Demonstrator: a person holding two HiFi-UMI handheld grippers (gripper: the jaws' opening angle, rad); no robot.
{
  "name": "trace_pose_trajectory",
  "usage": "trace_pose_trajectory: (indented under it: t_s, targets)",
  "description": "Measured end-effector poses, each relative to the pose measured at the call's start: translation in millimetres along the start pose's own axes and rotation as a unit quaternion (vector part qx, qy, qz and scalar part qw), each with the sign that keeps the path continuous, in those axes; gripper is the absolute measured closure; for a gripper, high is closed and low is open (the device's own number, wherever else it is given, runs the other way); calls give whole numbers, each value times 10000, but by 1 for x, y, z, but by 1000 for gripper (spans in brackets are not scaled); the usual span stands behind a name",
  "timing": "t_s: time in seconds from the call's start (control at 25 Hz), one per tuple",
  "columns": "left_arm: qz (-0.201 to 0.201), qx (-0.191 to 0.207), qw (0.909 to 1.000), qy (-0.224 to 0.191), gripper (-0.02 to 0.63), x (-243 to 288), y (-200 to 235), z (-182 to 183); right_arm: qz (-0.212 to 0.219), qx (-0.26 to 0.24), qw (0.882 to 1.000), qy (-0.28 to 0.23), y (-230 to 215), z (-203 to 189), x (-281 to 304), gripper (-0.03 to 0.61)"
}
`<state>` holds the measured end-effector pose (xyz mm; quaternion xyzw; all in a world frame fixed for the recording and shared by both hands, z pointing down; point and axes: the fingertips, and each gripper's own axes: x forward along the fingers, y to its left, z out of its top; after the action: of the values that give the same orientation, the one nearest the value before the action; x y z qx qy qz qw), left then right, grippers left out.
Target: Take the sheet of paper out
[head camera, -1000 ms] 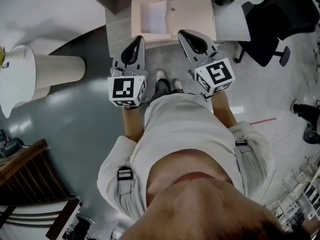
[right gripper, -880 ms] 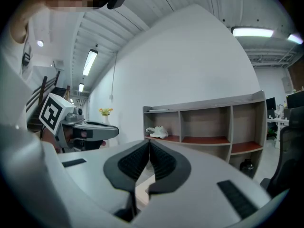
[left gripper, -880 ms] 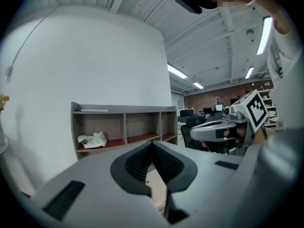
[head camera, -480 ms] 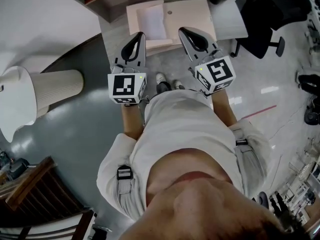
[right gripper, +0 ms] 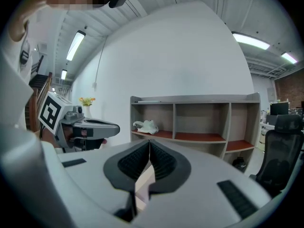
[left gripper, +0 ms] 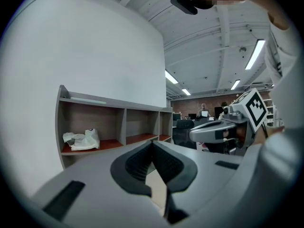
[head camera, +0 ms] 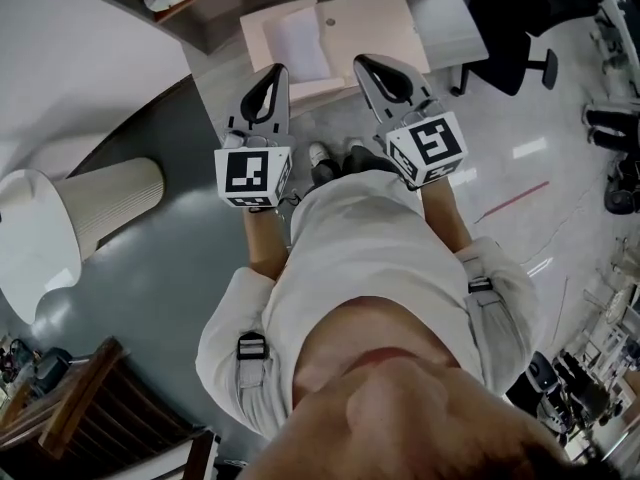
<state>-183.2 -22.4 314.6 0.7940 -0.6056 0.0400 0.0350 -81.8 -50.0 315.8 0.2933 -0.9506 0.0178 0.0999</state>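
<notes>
Left gripper (head camera: 273, 72): jaws pressing together on nothing, tips hovering over the table's (head camera: 215, 80) near edge.
Right gripper (head camera: 364, 64): jaws likewise meeting, empty, apart from the left.
Beige folder (head camera: 372, 26): lying open just beyond both tips.
Sheet of paper (head camera: 298, 44): resting in the folder's left half.
Shelf unit (right gripper: 199, 122): standing behind, holding a crumpled white bag (right gripper: 146, 126).

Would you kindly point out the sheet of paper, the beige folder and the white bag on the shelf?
sheet of paper (head camera: 298, 43), head view, middle of the white sheet.
beige folder (head camera: 370, 23), head view, its bare right half.
white bag (left gripper: 83, 139), left gripper view, middle of the crumpled bag.
</notes>
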Motion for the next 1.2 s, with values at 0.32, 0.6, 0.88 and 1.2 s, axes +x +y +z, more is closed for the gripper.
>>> trace_pose_trajectory:
  t_s: [0.32,0.6,0.88,1.2]
  targets:
    - [-165,-80,9998,101,597,18,6,-11,-47,82,9998,178,-6,-10,17,557]
    - [-183,106,9995,249,597,47,11,-16,34,179,9995,248,-34,-19,42,557]
    - [-86,118,9990,432,597,91,20,-31,280,292,9985,361,-70,-32,77,557]
    - [-65,43,9975,702,597,133,26,-54,546,377,9964,535,-112,-47,111,557]
